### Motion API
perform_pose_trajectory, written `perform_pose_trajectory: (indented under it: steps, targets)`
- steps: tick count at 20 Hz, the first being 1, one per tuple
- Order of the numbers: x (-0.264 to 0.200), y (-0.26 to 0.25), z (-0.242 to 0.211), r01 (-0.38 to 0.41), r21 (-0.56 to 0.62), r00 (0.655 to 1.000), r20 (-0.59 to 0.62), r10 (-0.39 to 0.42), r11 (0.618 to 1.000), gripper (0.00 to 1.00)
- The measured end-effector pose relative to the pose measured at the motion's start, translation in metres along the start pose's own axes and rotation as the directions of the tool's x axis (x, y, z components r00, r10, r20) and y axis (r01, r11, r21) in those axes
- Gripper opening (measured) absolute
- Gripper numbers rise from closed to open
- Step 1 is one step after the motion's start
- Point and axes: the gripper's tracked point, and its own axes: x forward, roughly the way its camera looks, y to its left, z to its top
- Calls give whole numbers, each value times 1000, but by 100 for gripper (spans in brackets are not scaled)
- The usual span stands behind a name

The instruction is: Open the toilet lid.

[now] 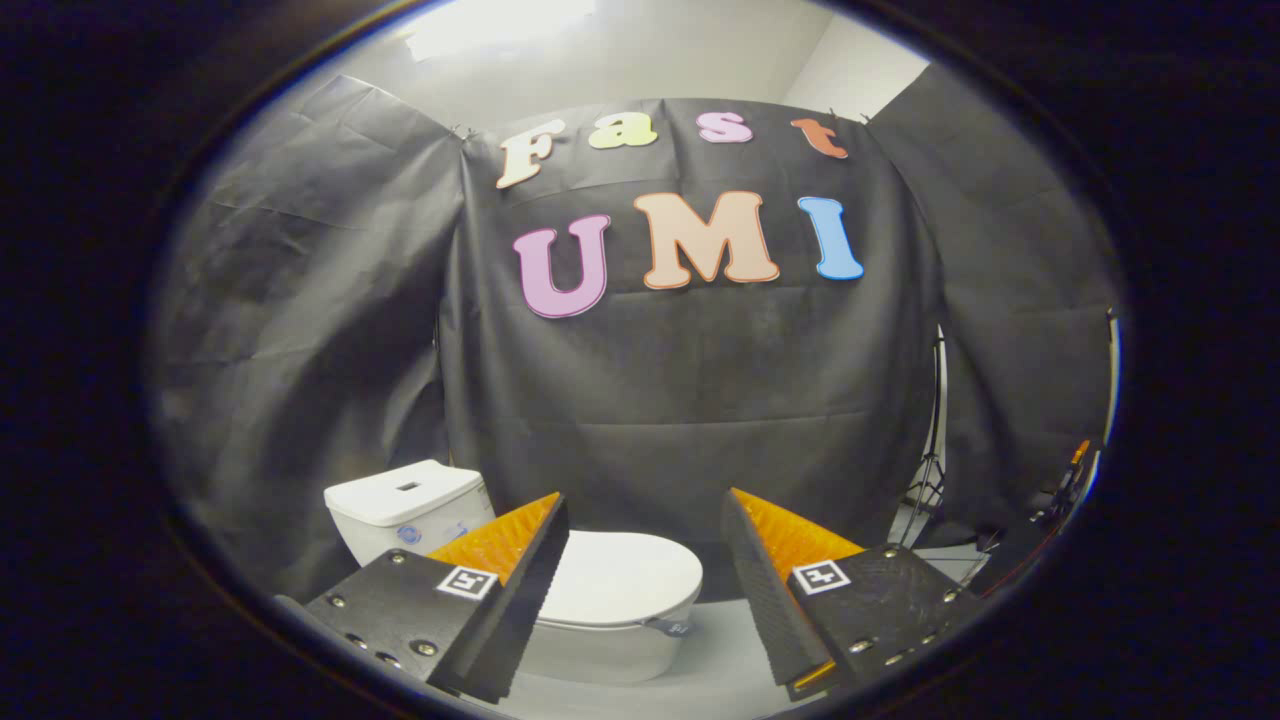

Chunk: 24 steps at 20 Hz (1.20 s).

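Black cloth wall hangs behind the scene, matte, creased in broad folds, the biggest surface here; pale grey floor below it, smooth and bare round the fixture. Toilet stands on that floor, glossy white ceramic, rounded bowl with a boxy tank set at its far left end. Toilet lid lies flat down on the bowl, a smooth white oval, faint seam under its rim, small dark tab at the near right edge. Task judged not begun: lid shut, nothing touching it, the whole lift left to do. Gripper hovers short of the toilet, fingers spread wide and holding nothing, the lid seen in the gap between and beyond them; finger faces ridged, rubbery-looking
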Motion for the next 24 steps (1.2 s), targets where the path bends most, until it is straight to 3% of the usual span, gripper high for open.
perform_pose_trajectory:
  steps: [6, 10, 13, 16, 18, 20, 24]
  targets:
    - [1, -11, -2, 33, 27, 999, 2, -33, 999, 92]
    - [5, -37, -10, 105, 121, 994, -1, -105, 987, 92]
    - [8, -67, -33, 201, 223, 979, -56, -194, 954, 92]
    - [14, -87, -60, 269, 326, 963, -109, -246, 906, 92]
    - [19, -97, -77, 290, 413, 957, -133, -257, 864, 87]
    - [25, -113, -104, 330, 491, 944, -160, -289, 806, 82]
    - [43, -120, -170, 376, 651, 925, -230, -301, 659, 82]
